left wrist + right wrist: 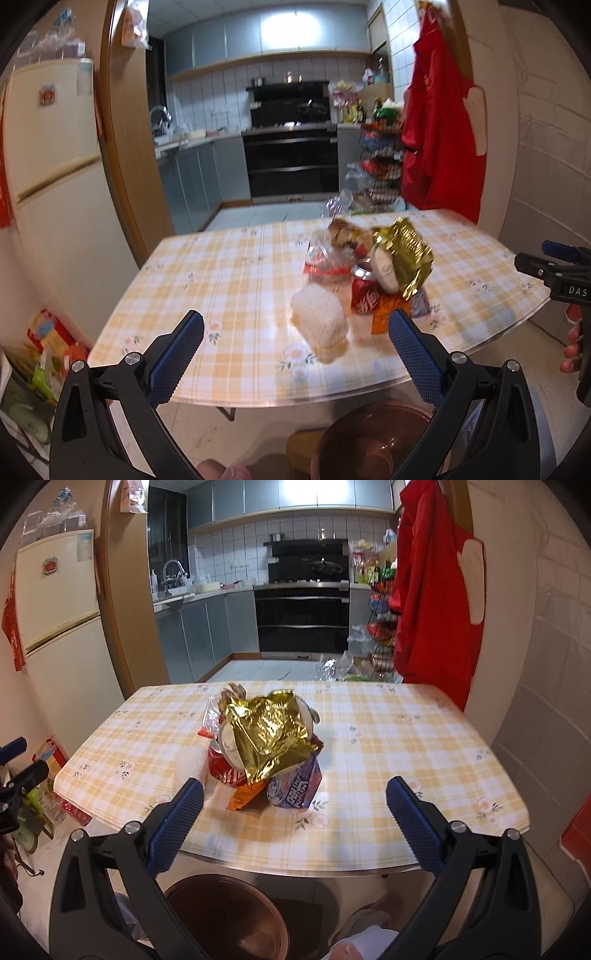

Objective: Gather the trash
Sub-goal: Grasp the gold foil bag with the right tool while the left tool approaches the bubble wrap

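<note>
A heap of trash lies on the checked table (pixel 229 266) (pixel 388 738): a gold foil bag (pixel 404 258) (pixel 269 734), a red can (pixel 365 291) (pixel 223 770), a white crumpled tissue (pixel 319 319) (pixel 190 764), a clear wrapper with red print (pixel 325 260), an orange wrapper (pixel 386 314) (pixel 245 794) and a blue packet (pixel 297 784). My left gripper (pixel 295 328) is open and empty, near the table's front edge, just short of the tissue. My right gripper (pixel 295 797) is open and empty, in front of the heap. It also shows at the right of the left wrist view (pixel 554 271).
A brown round bin (pixel 373 439) (pixel 229 915) stands on the floor below the table's front edge. A fridge (pixel 55 620) is at the left with bags (pixel 51 350) on the floor beside it. A red apron (pixel 432 602) hangs at the right. The kitchen lies behind.
</note>
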The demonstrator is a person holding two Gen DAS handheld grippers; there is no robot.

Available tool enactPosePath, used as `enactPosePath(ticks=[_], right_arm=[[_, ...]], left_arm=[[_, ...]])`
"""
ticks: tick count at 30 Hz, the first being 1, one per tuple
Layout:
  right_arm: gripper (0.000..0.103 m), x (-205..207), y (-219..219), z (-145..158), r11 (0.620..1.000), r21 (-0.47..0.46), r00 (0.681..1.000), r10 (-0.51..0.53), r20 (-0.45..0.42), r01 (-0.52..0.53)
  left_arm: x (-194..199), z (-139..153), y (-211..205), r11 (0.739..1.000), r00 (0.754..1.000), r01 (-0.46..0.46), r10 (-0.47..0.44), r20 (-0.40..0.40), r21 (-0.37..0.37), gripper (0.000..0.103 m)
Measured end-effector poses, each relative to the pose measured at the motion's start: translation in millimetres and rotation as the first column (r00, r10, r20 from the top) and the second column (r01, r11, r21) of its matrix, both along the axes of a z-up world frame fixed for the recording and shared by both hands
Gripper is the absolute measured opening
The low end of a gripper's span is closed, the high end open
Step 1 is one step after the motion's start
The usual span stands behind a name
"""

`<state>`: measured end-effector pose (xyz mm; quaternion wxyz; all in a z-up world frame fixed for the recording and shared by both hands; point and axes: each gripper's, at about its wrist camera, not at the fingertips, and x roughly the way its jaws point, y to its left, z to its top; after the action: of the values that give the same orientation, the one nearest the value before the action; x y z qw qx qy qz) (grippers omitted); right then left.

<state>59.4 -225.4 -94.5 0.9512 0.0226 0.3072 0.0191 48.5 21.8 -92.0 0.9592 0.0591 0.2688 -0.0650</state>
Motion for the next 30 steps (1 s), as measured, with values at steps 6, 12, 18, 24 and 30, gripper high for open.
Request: enactPosePath(ticks=[6, 12, 18, 24, 30], right_arm=[[0.098, 36.6, 7.3, -29.4, 0.998, -0.022, 0.997, 0.053, -0.054, -0.054], [0.097, 85.1, 19.3, -54.5, 0.998, -0.057, 0.996, 0.019, -0.087, -0.025], [0.097, 139.7, 54.4, -69.1, 0.992, -0.102, 0.996, 0.074, -0.040, -0.078], [0.096, 196.0, 74.8, -79.9, 0.995, -0.073, 0.997, 0.062, -0.056, -0.065], [0.063, 213.2, 72.5, -89.4, 0.998, -0.028, 0.994, 0.051, -0.100, -0.055]], left_arm=[[28.1, -26.4, 14.6, 0.998, 0.997, -0.059, 0.058, -0.060, -0.025, 0.098], [60.2, -48.3, 24.9, 0.986, 0.984, -0.166, 0.167, -0.060, 0.014, 0.098], [88.8, -61.7, 25.1, 0.971, 0.972, -0.224, 0.229, -0.058, 0.079, 0.098], [104.1, -76.0, 26.5, 0.964, 0.965, -0.245, 0.253, -0.074, 0.101, 0.098], [112.2, -84.7, 30.6, 0.967, 0.963, -0.244, 0.251, -0.098, 0.078, 0.097]])
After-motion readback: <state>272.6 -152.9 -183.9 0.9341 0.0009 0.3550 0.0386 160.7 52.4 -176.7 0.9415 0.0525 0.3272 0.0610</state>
